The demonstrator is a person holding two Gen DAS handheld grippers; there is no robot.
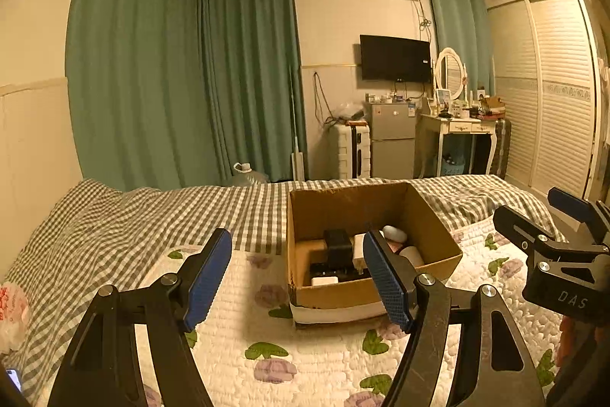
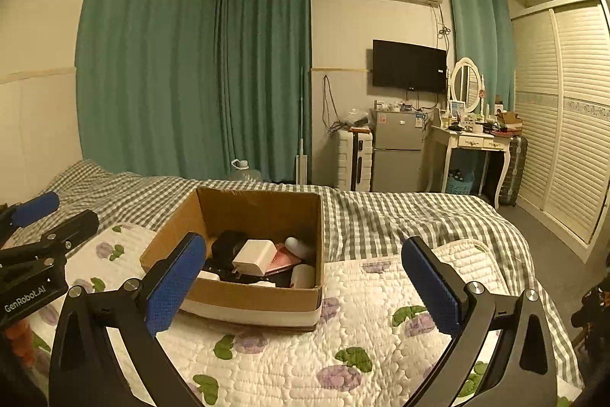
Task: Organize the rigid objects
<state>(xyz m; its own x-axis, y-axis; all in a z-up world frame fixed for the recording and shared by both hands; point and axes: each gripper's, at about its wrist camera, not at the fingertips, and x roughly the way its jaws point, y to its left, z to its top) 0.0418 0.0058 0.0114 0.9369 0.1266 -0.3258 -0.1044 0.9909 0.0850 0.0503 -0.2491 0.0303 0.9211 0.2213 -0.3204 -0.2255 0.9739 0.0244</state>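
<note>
An open cardboard box (image 1: 301, 216) (image 2: 244, 296) stands on the bed's quilt. It holds a black device (image 1: 337, 245) (image 2: 227, 243), a white block (image 2: 253, 256), a pink item (image 2: 286, 260), a pale oval object (image 1: 394, 233) (image 2: 299, 246) and a white cylinder (image 1: 413, 254) (image 2: 303, 275). My left gripper (image 1: 297, 277) is open and empty, in front of the box. My right gripper (image 2: 301, 287) is open and empty, to the right of the box. Each gripper shows at the edge of the other's view.
The bed has a white floral quilt (image 2: 362, 311) over a grey checked sheet (image 1: 114, 227). A plastic bag (image 1: 11, 311) lies at the bed's left. Beyond the bed stand a water jug (image 1: 244, 174), a suitcase, a small fridge (image 2: 396, 151), a dressing table and a slatted wardrobe (image 2: 564, 124).
</note>
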